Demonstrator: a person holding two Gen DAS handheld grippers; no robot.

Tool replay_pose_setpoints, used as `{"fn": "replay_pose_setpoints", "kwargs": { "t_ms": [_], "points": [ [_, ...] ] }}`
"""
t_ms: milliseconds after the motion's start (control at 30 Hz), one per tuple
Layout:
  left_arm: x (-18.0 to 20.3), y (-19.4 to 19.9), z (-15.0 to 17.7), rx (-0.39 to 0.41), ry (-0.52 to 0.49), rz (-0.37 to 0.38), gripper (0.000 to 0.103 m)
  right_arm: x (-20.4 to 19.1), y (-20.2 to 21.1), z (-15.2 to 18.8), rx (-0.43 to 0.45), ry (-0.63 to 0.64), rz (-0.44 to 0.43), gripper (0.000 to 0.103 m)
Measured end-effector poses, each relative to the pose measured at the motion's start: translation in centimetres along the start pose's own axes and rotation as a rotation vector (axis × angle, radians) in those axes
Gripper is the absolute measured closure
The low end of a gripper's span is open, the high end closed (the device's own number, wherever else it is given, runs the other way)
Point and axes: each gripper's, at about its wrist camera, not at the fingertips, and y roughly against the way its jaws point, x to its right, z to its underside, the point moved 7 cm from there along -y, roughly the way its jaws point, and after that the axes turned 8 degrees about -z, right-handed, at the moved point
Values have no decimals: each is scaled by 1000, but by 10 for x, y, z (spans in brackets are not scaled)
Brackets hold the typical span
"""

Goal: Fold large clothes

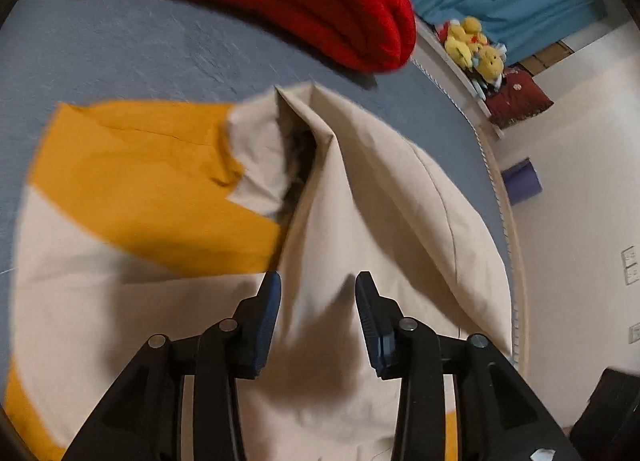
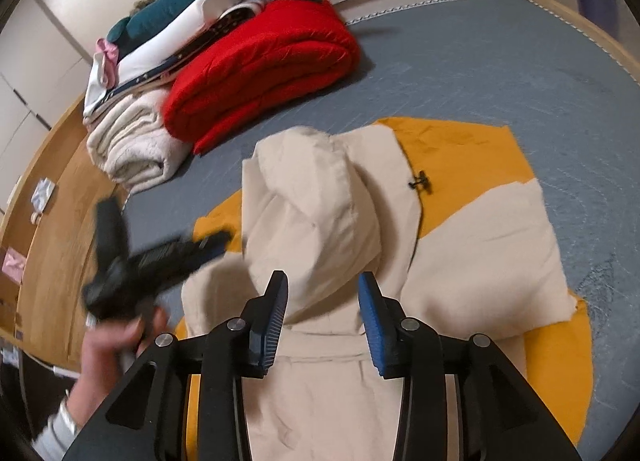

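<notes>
Here the jacket [image 2: 332, 221], beige with orange panels, lies on the grey bed [image 2: 500, 73], its long axis running from near to far, hood at the far end. Both grippers hover over its near part with jaws apart, nothing between them: the right gripper [image 2: 322, 297] above the middle, the left gripper [image 1: 318, 293] by the left edge, so each is nearest its own side.
</notes>
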Motion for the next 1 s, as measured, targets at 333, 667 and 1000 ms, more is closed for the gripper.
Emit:
{"fn": "replay_pose_setpoints", "kwargs": {
  "t_ms": [333,667,1000],
  "points": [
    [24,125,81,27,9,117,102,-8,-12,4,-22,-26,-74,61],
    [-59,82,137,-118,184,-83,88,18,-25,28,-84,-149,-26,61],
    [-63,70,114,-133,170,-43,67,26,-45,18,-46,-166,-28,61]
  ]
}}
